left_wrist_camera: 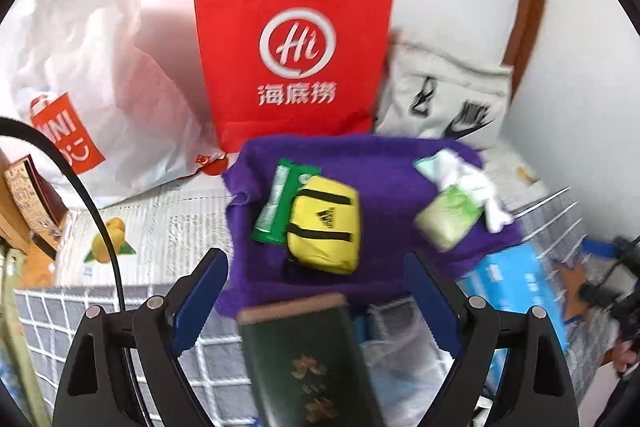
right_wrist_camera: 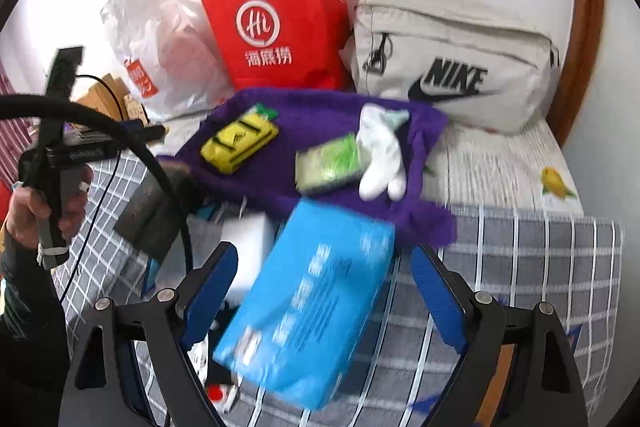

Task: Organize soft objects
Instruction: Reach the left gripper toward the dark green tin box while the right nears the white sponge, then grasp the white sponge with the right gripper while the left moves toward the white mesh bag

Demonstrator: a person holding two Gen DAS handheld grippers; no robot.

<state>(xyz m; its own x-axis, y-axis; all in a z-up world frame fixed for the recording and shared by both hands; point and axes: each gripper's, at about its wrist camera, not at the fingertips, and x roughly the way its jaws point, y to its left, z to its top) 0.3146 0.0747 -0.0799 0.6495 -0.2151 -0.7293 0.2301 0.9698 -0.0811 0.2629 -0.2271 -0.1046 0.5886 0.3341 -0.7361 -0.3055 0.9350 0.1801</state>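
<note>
A purple towel (left_wrist_camera: 384, 167) lies on the bed with a yellow pouch (left_wrist_camera: 324, 225), a green packet (left_wrist_camera: 276, 203), a light green tissue pack (left_wrist_camera: 448, 217) and a white sock (left_wrist_camera: 480, 187) on it. My left gripper (left_wrist_camera: 316, 293) is open and empty just short of the towel, above a dark green book (left_wrist_camera: 308, 359). My right gripper (right_wrist_camera: 322, 285) is open, its fingers on either side of a blue tissue pack (right_wrist_camera: 312, 303), apart from it. The right wrist view shows the towel (right_wrist_camera: 320, 115), pouch (right_wrist_camera: 238, 143), green tissue pack (right_wrist_camera: 330, 163) and sock (right_wrist_camera: 380, 151).
A red paper bag (left_wrist_camera: 292, 47), a white plastic bag (left_wrist_camera: 92, 67) and a grey Nike bag (right_wrist_camera: 452, 59) stand against the wall behind the towel. A grey checked blanket (right_wrist_camera: 520, 259) covers the bed front. The left gripper's handle and hand (right_wrist_camera: 52, 163) show at left.
</note>
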